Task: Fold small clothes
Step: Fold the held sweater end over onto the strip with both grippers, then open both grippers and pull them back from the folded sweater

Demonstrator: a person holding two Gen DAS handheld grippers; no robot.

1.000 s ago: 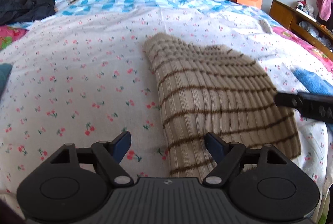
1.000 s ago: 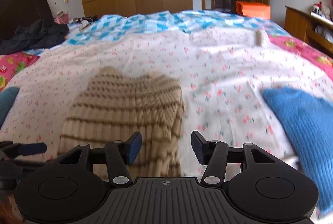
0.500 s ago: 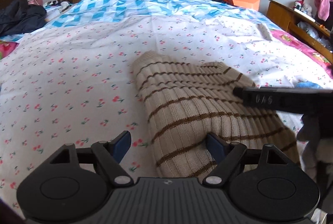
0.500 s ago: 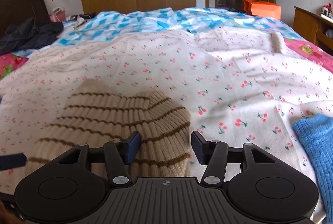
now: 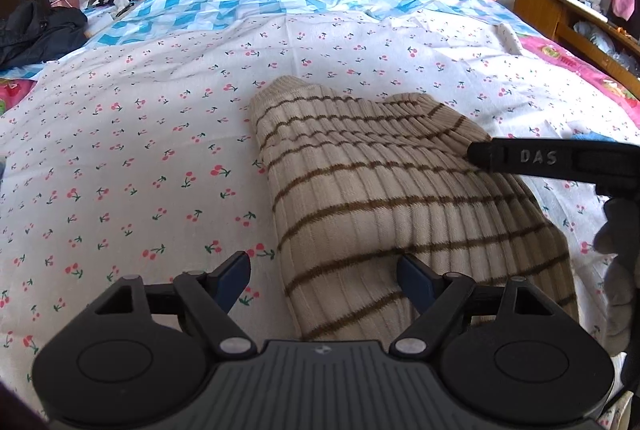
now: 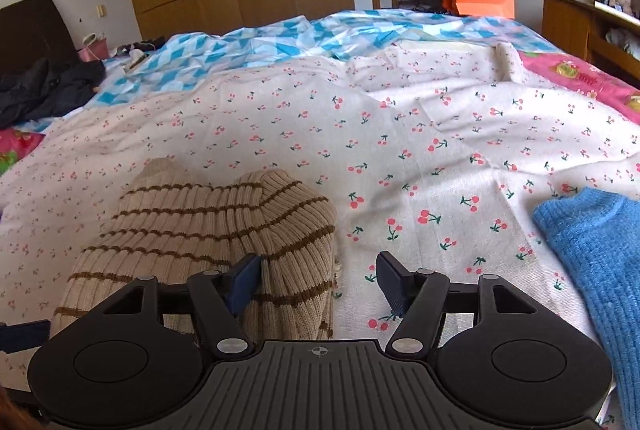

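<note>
A folded beige knit garment with brown stripes lies on the cherry-print sheet. My left gripper is open, straddling the garment's near left edge. My right gripper is open at the garment's near right edge, its left finger over the knit. One right finger reaches in from the right in the left wrist view, resting on the garment's far right part.
A blue knit garment lies at the right. A dark jacket lies at the far left. A blue checked cover spreads across the far bed. A wooden cabinet stands at the right.
Both grippers have moved in lower and closer over the striped garment. The right gripper has shifted left onto its right edge; the blue garment now sits further right in its view.
</note>
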